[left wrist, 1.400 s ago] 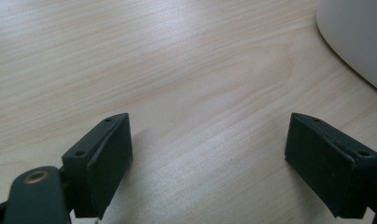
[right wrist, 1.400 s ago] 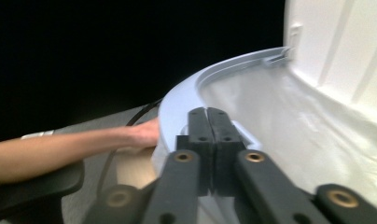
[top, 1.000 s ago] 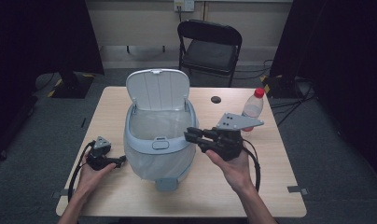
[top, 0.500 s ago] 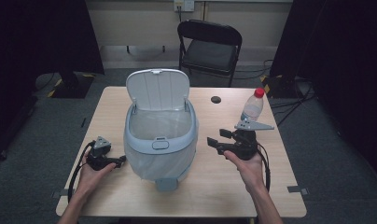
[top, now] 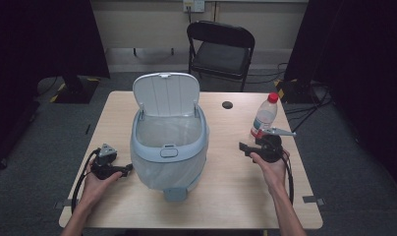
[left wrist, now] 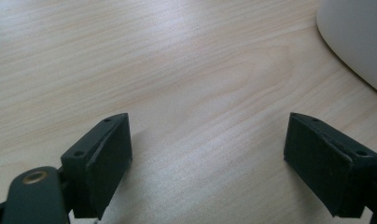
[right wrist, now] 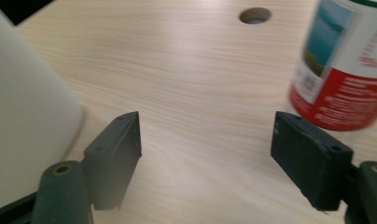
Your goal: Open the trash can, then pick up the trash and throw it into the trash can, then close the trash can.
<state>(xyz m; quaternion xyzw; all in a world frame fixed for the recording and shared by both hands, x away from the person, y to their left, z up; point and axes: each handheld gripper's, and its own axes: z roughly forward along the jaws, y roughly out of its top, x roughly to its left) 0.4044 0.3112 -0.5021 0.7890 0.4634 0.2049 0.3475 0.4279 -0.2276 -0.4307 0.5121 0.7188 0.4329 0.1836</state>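
On the wooden table point(top: 221, 191) the lidded bin point(top: 168, 142) stands open in the middle and the bottle point(top: 264, 116) stands upright just beyond the right gripper point(top: 245, 147), which, like the left gripper point(top: 124, 169), has its jaws wide and empty, so I judge a reach for the bottle comes next.

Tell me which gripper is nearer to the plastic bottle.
The right. The right gripper sits on the table just in front of the bottle, fingers open. The left gripper rests across the table, beyond the open bin, also open.
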